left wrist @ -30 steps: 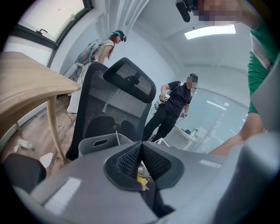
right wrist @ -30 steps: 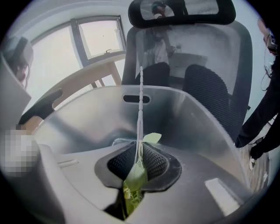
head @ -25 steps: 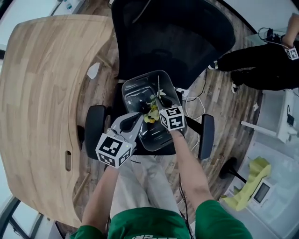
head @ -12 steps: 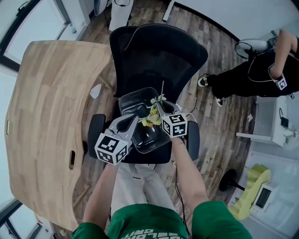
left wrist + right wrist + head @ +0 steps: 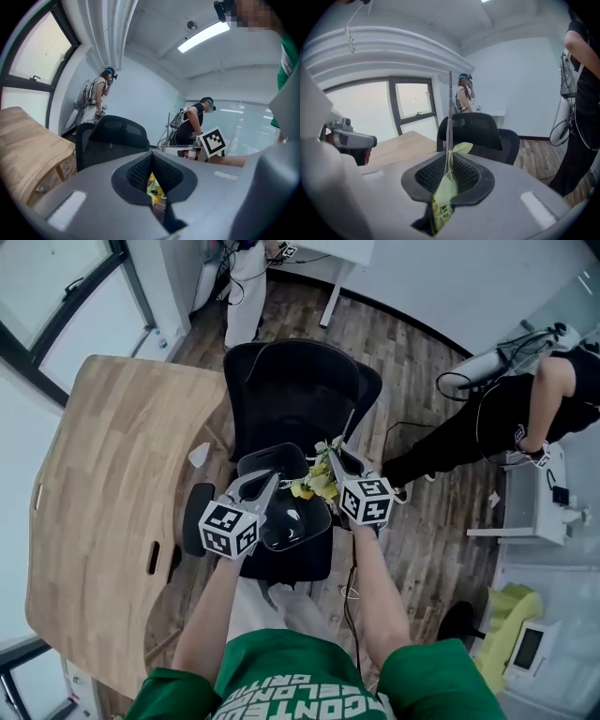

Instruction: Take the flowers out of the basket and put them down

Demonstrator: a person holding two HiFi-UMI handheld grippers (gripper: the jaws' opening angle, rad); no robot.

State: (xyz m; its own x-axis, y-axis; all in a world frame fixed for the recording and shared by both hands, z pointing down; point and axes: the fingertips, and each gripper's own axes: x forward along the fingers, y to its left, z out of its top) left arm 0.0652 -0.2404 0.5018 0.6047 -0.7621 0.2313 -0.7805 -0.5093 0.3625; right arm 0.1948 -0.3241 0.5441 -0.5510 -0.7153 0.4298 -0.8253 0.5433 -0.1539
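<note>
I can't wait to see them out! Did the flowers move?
Yes. The flowers in the right gripper shifted off the chair's middle, away from the table.

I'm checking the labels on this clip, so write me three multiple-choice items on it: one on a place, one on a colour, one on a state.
1. In the head view, on which side of the black mesh office chair does the light wooden table lie?
A. left
B. right
C. under it

2. What colour is the small bunch of flowers?
A. red
B. yellow-green
C. blue

3. What is the state of the right gripper?
A. wide open and empty
B. shut on a mug
C. shut on the flowers' thin stem

Key:
1 A, the table fills the picture's left.
2 B, petals and leaves show yellow-green.
3 C, its pads pinch the stem, while the left gripper holds the clear plastic basket.
</note>
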